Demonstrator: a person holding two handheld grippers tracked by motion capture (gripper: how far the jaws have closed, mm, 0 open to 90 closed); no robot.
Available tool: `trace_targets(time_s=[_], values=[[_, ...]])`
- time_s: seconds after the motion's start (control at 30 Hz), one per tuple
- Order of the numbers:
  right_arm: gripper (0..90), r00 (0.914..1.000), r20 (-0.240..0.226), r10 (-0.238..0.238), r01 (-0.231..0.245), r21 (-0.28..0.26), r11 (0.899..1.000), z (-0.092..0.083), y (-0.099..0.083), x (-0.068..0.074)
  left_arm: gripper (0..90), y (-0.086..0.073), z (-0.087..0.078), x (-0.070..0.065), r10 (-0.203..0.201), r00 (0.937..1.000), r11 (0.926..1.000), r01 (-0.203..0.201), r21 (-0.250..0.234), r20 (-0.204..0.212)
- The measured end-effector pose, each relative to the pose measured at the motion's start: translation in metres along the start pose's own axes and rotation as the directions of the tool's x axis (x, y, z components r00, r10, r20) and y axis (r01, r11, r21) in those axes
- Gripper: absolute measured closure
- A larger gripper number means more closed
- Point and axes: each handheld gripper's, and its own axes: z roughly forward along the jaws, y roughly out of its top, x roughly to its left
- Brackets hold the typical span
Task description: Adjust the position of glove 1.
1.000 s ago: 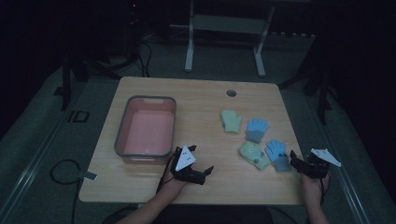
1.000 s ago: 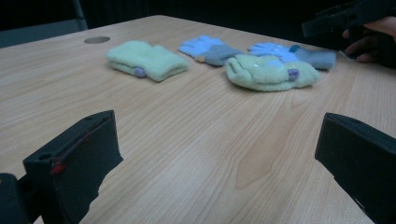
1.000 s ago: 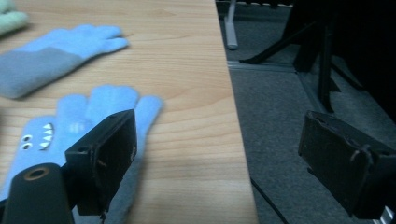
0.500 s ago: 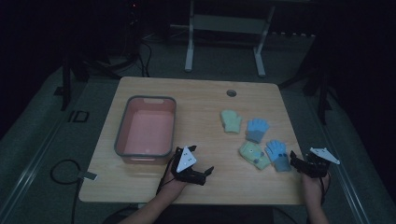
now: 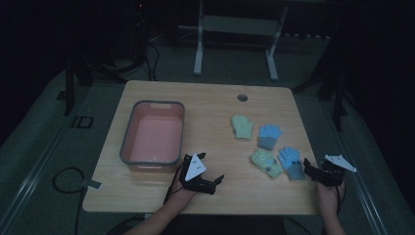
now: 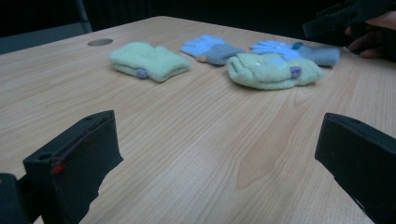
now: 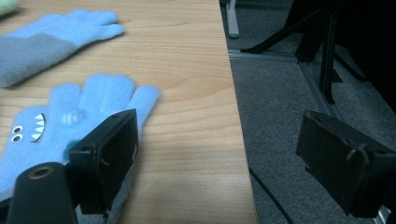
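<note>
Four small gloves lie on the right half of the wooden table [image 5: 210, 103]: a green mitten [image 5: 242, 126], a blue glove [image 5: 269, 136], a second green mitten [image 5: 265, 162] and a blue glove with a printed face [image 5: 292, 162]. My left gripper [image 5: 211, 169] is held at the front middle, open and empty, facing the gloves. In the left gripper view the gripper [image 6: 217, 154] hovers over bare wood, well short of the nearest green mitten [image 6: 273, 70]. My right gripper [image 5: 315, 171] is open at the table's right edge. One of its jaws hangs over the face glove [image 7: 70, 126].
A pink tub with a grey rim [image 5: 128, 132] stands on the left half of the table. A round cable hole [image 5: 242, 97] is near the back edge. Right of the table edge [image 7: 236, 140] is grey carpet with stand legs [image 7: 322, 51].
My left gripper has shifted slightly right and toward the front edge. The right gripper and the gloves have stayed put.
</note>
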Motion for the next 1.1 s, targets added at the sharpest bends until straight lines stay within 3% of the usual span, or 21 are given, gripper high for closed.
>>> trace_targets(time_s=[0.37, 0.57, 0.8, 0.93, 1.1], values=[[12.3, 0.9991, -0.025, 0.034, -0.034, -0.003, 0.999, -0.007, 0.003, -0.001, 0.1, 0.0, 0.001, 0.001, -0.008, 0.9999, 0.9999, 0.008, 0.007, 0.014], [12.2, 0.9999, -0.014, 0.004, -0.004, 0.0, 1.0, -0.014, 0.017, 0.0, 0.1, 0.0, 0.001, 0.0, 0.002, 0.9999, 1.0, -0.002, 0.008, 0.014], [12.2, 0.9989, -0.043, 0.019, -0.02, -0.007, 1.0, -0.019, 0.032, 0.004, 0.1, 0.0, 0.001, 0.001, -0.008, 0.9999, 0.9999, 0.008, 0.006, 0.014], [12.2, 0.9988, -0.049, 0.003, -0.003, -0.015, 1.0, -0.021, 0.041, 0.008, 0.1, 0.0, 0.001, 0.001, -0.001, 0.9999, 1.0, 0.001, 0.007, 0.013], [11.4, 0.9985, -0.049, -0.024, 0.023, -0.033, 0.999, -0.027, 0.062, 0.011, 0.1, 0.0, 0.001, 0.001, 0.001, 0.9999, 1.0, -0.001, 0.006, 0.013]])
